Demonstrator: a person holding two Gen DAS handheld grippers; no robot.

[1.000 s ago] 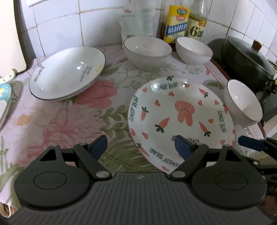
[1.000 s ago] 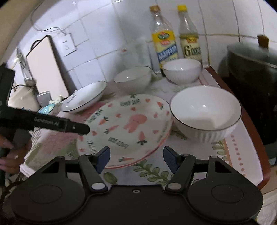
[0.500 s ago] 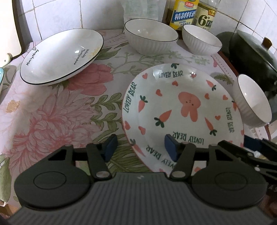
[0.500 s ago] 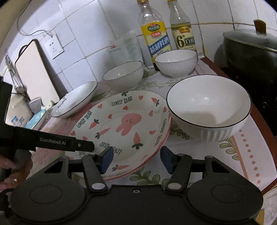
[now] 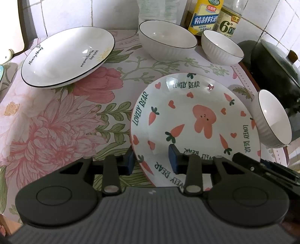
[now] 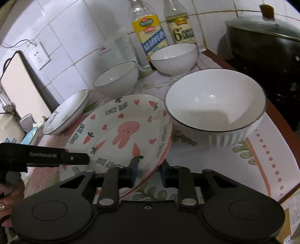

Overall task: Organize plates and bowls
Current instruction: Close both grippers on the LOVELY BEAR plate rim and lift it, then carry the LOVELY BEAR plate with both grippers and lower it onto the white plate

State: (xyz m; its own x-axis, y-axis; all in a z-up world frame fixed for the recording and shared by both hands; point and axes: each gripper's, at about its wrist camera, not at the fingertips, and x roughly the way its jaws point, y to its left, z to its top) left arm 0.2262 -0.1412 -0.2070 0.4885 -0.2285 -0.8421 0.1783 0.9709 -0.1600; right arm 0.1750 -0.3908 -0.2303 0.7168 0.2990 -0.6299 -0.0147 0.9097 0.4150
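Observation:
A "Lovely Bear" rabbit plate (image 5: 195, 127) lies on the flowered tablecloth; it also shows in the right wrist view (image 6: 121, 131). My left gripper (image 5: 151, 159) is open, its fingers straddling the plate's near left rim. My right gripper (image 6: 148, 173) is open, its fingers straddling the plate's near right rim. A white "Morning Honey" plate (image 5: 69, 56) sits at the back left. Three white ribbed bowls stand around: one at the right (image 6: 215, 107), two at the back (image 5: 166, 41) (image 5: 222, 47).
Two sauce bottles (image 5: 205, 16) and a clear container stand against the tiled wall. A dark lidded pot (image 6: 262, 37) sits at the right beyond the table edge. A cutting board (image 6: 20, 84) leans at the left.
Both grippers have moved forward and down to the rabbit plate. Their fingers have narrowed and now straddle its near rim on each side.

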